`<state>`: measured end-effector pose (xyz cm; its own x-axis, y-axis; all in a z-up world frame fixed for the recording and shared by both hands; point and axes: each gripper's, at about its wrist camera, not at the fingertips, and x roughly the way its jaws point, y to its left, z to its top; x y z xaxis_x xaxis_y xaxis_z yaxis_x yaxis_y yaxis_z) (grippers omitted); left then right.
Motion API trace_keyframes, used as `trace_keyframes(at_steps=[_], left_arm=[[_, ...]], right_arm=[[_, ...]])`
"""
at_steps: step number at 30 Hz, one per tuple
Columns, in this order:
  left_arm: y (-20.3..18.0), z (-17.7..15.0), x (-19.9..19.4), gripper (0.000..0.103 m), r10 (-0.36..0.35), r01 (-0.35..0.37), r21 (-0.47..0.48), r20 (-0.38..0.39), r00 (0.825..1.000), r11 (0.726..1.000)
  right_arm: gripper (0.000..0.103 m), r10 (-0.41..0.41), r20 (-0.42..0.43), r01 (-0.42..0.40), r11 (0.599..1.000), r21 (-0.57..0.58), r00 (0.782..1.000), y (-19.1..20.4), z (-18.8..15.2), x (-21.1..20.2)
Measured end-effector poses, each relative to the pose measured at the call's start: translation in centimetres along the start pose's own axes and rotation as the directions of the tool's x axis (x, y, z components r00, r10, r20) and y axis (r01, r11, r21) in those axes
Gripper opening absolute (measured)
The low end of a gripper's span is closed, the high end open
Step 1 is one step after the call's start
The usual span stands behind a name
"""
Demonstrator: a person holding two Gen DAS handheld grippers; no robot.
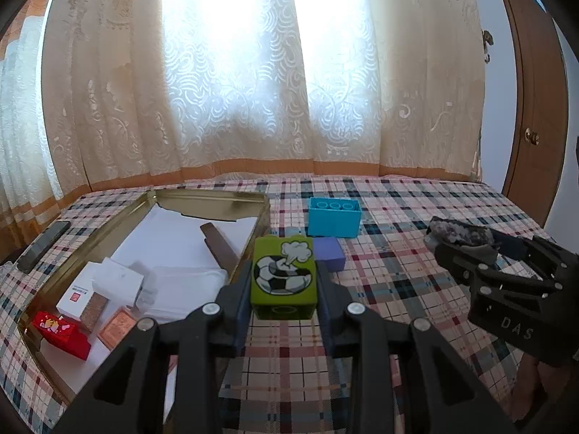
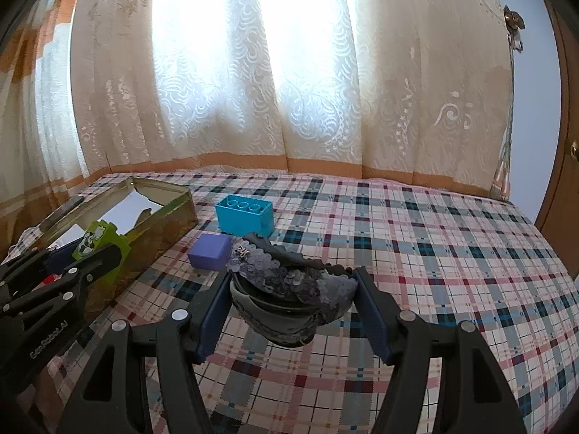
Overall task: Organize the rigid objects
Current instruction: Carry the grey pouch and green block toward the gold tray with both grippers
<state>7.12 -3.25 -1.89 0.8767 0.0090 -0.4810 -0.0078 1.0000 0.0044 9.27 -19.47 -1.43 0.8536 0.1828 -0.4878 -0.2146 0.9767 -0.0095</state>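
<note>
Both claws loaded above a plaid-covered bed, beside an open gold tin.

The left claw [image 1: 284,282] is clamped on a green toy block [image 1: 283,276] printed with a football, held just off the tin's [image 1: 213,195] right wall; the right claw [image 2: 294,298] is closed on a dark sequinned hair accessory [image 2: 289,282] (its exact kind cannot be told), raised over the plaid bedcover [image 2: 416,253]. Just beyond the claws a purple block [image 2: 210,251] lies on the cover, with a blue stud-topped brick [image 2: 244,218] behind it, near but apart. The tin, lined with white paper, holds a red box [image 1: 61,332], a white box [image 1: 77,294], a copper-coloured tile [image 1: 115,329] and a dark flat strip [image 1: 220,249]. A phone [image 1: 43,246] lies left of the tin; patterned curtains [image 1: 231,90] hang behind.
</note>
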Motion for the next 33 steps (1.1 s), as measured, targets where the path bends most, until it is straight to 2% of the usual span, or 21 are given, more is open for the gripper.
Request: trace_keyframes(at_steps=[15, 33], left_arm=[[0.6, -0.3, -1.1, 0.031, 0.002, -0.002, -0.009, 0.030, 1.000, 1.000], [1.8, -0.8, -2.4, 0.031, 0.006, -0.005, -0.022, 0.049, 0.999, 1.000]], right_arm=[[0.067, 0.021, 0.065, -0.019, 0.999, -0.034, 0.998, 1.2, -0.2, -1.3], [0.067, 0.047, 0.098, -0.042, 0.998, -0.052, 0.994, 2.5, -0.5, -2.3]])
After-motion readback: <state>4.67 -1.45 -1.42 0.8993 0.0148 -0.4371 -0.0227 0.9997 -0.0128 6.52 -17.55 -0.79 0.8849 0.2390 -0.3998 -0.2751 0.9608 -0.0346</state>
